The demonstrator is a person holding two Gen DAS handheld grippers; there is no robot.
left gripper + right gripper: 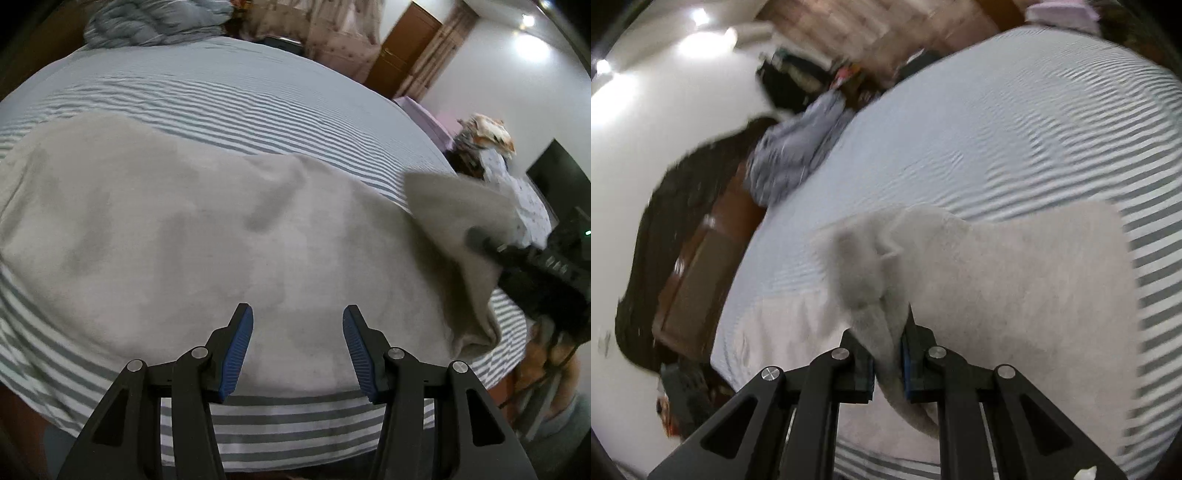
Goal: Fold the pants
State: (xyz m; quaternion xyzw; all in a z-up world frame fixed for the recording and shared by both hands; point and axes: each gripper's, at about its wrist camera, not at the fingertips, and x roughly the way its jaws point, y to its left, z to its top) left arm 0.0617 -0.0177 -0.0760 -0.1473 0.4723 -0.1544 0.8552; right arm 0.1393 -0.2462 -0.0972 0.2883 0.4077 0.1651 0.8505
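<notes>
- While the right claw [888, 363] pinches a gathered end of the grey pants [177, 236], the left claw [297, 347] hovers half-open, empty, over them.
- Beyond, the pants lie lengthwise across the striped bed [229, 99], the lifted end on the right.

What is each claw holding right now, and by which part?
The right claw pinches a bunched edge of the light grey pants, lifting it. The left claw is open, holding nothing.
</notes>
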